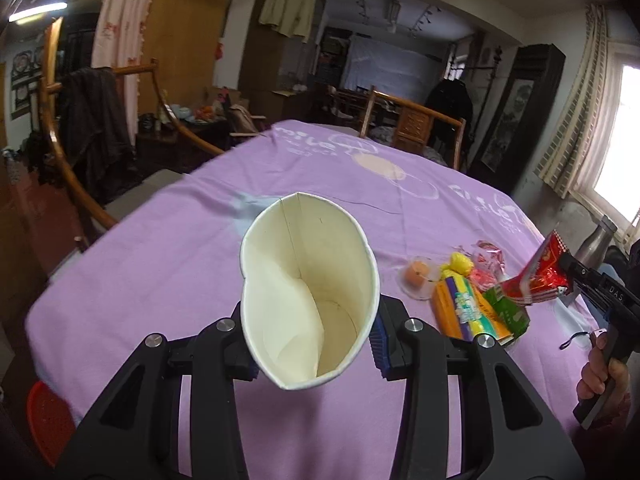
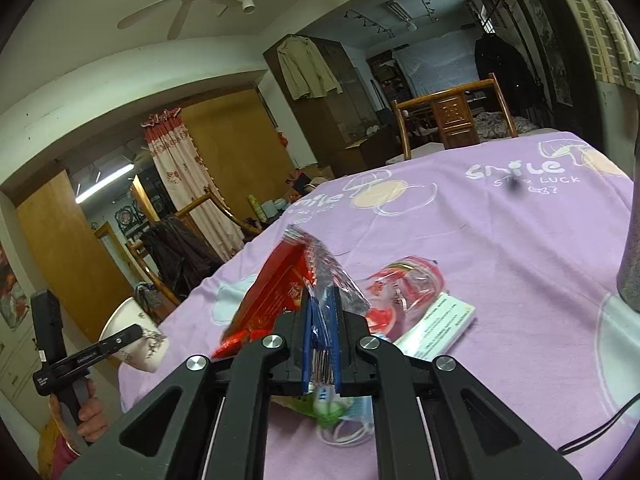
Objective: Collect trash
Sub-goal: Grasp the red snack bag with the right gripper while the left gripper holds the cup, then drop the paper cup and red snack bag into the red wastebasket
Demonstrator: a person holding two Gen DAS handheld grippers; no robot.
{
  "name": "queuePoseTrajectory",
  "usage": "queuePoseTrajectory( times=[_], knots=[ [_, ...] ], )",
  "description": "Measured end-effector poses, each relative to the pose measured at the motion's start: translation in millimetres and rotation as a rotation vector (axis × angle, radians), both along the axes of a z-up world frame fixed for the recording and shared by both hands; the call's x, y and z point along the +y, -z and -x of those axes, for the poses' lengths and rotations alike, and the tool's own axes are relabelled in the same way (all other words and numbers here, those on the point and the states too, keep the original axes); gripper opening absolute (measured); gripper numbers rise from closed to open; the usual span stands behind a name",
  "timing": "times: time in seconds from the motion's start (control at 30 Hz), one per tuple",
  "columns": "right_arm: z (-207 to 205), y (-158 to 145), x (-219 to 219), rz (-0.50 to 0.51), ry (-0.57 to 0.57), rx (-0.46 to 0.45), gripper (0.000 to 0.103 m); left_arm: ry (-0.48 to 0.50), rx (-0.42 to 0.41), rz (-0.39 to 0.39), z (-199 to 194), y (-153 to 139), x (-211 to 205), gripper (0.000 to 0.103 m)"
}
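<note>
My left gripper [image 1: 316, 344] is shut on a white paper cup [image 1: 308, 280], squeezing it above the purple tablecloth [image 1: 160, 272], mouth toward the camera; the cup also shows in the right wrist view [image 2: 132, 336]. My right gripper [image 2: 320, 340] is shut on a red snack wrapper [image 2: 276, 288] and holds it above the cloth; the wrapper also shows in the left wrist view [image 1: 536, 276]. More trash lies on the cloth: a yellow and orange packet [image 1: 464, 304], a green packet [image 1: 508, 312], a clear cup with an orange thing [image 1: 416, 276], and clear red-printed plastic [image 2: 404, 284].
A metal bottle [image 1: 596, 240] stands at the table's right edge, also in the right wrist view [image 2: 632, 264]. A white leaflet [image 2: 436, 324] and a face mask [image 2: 352, 420] lie under my right gripper. Wooden chairs [image 1: 412, 120] surround the table. A red basket [image 1: 48, 420] sits low left.
</note>
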State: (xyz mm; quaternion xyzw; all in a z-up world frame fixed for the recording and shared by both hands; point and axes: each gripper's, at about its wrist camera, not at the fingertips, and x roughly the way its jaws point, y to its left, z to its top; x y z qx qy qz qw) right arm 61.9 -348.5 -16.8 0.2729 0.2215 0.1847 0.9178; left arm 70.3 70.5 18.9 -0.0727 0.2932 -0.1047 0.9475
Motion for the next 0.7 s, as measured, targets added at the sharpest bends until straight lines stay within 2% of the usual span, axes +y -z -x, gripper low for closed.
queuePoseTrajectory(
  times=[0.2,0.37,0.5,0.7],
  knots=[
    [1.7,-2.8,10.8,-0.035,-0.012,0.007,0.009,-0.115,-0.015,0.012,32.7,-7.7,61.4,0.041],
    [3.1,-16.6,33.4,-0.024,-0.053,-0.015,0.009,-0.223,-0.015,0.012,58.9,-4.9,116.6,0.041],
    [3.7,-30.3,60.7,0.005,-0.104,-0.037,0.009,-0.316,0.009,0.013,80.2,8.2,160.4,0.041],
    [2.3,-47.7,110.7,0.037,-0.191,-0.052,0.009,-0.451,0.099,0.058,99.8,47.2,229.9,0.041]
  ],
)
